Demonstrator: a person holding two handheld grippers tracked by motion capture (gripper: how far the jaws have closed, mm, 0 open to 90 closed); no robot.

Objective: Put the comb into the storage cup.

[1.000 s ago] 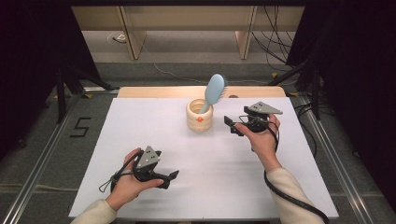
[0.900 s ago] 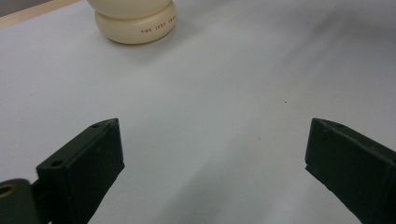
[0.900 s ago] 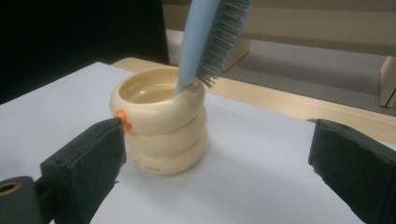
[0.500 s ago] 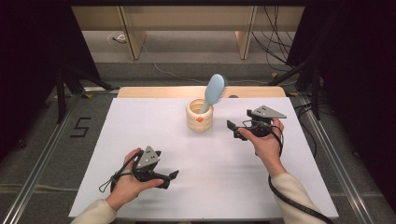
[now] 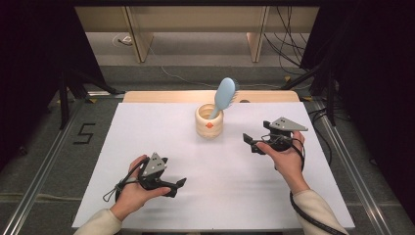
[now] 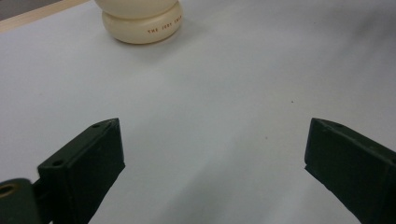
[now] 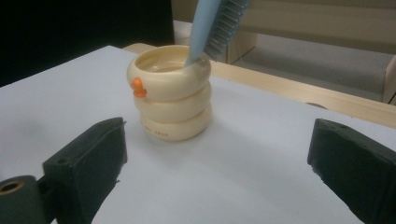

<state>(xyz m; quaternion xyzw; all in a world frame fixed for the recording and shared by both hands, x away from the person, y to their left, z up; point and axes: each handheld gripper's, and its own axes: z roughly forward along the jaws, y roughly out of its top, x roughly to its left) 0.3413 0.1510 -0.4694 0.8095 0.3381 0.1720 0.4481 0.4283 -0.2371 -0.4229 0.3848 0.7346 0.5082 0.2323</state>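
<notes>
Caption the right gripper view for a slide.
Open right gripper faces a cream ringed cup holding a light-blue hairbrush on the white table.

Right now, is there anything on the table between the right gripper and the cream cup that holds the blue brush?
Nothing visible is in the way. The right gripper has open jaws pointing toward the cream cup, with bare white table between them. The blue hairbrush stands tilted inside the cup, its head leaning to the gripper's side.

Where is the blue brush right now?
In the high view the blue brush stands handle-down in the cream cup, leaning right, near the table's far edge, up and left of the right tongs.
</notes>
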